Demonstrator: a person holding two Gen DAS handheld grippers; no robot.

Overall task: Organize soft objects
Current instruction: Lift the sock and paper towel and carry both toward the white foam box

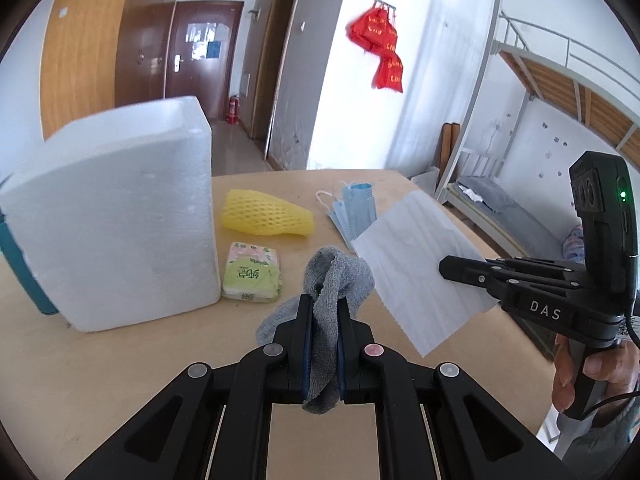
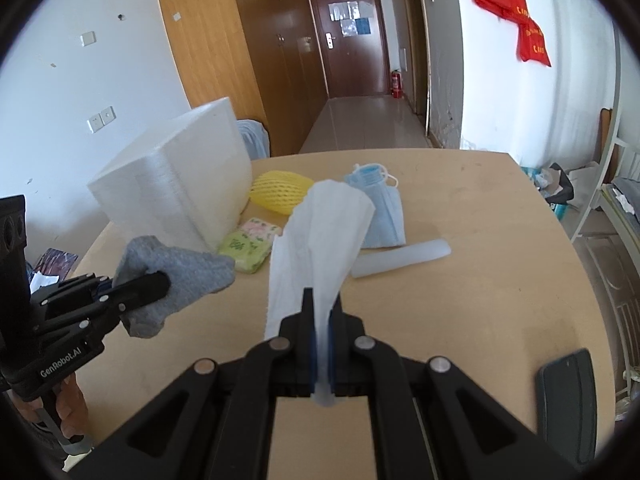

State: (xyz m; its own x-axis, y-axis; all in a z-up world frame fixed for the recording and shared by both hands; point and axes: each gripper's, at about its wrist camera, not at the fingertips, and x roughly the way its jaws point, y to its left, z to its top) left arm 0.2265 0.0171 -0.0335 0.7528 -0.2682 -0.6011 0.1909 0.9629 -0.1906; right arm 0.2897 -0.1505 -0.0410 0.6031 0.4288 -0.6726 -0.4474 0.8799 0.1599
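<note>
Both grippers are clamped on soft things above a pale wooden tabletop (image 2: 460, 240). Left gripper (image 1: 325, 300): its two black fingers are pressed together on a crumpled grey knitted cloth (image 1: 340, 276), which bulges out past the fingertips and hangs down behind them, lifted off the wood. Right gripper (image 2: 321, 300): its jaws are fully closed on one end of a thin white tissue sheet (image 2: 320, 232), which fans out ahead of the fingertips and is held up in the air. A person's hand (image 1: 592, 372) grips the handle of the right gripper.

Taking the large white foam box (image 1: 116, 216) as the landmark, it stands on the left part of the table. A green and pink packet of pocket tissues (image 1: 252, 274) lies just beside the box's near right corner. A yellow foam fruit net (image 1: 266, 214) lies just right of the box, behind the packet. A small pile of light blue pleated face masks (image 1: 352, 210) with white ear loops lies farther right of the box, beyond the net. A white translucent tube-shaped piece (image 2: 400, 258) lies on the wood right of the box, just in front of the masks. The grey cloth hangs in front of the box, to its right; the white sheet hangs farther right still. A dark flat object (image 2: 566, 404) sits at the table's near right edge, well apart from the box.
</note>
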